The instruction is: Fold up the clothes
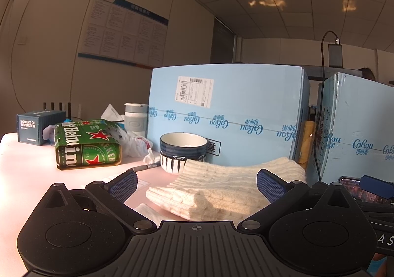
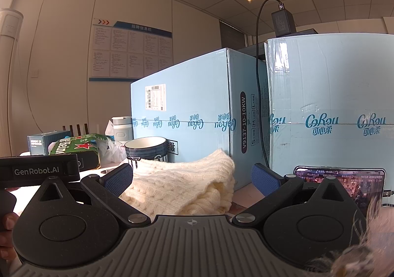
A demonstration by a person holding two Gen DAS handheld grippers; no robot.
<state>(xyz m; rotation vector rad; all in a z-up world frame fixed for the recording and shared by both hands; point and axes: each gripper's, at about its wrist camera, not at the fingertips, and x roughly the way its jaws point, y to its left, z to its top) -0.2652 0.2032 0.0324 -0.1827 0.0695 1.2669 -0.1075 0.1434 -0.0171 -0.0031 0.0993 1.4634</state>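
- Left tongs (image 1: 197,184) spread wide, holding nothing.
- Right tongs (image 2: 192,178) likewise wide and empty.
- Folded cream cable-knit sweater (image 1: 221,188) lies on the pink tabletop (image 1: 32,178), between both pairs of fingers, just before stacked bowls (image 1: 183,148) and a blue carton (image 1: 229,104).

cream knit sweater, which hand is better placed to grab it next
Probably the right. The right tongs are open with the folded cream cable-knit sweater filling the gap between them, its edge close in. The left tongs are open too, but the sweater sits off towards one finger.
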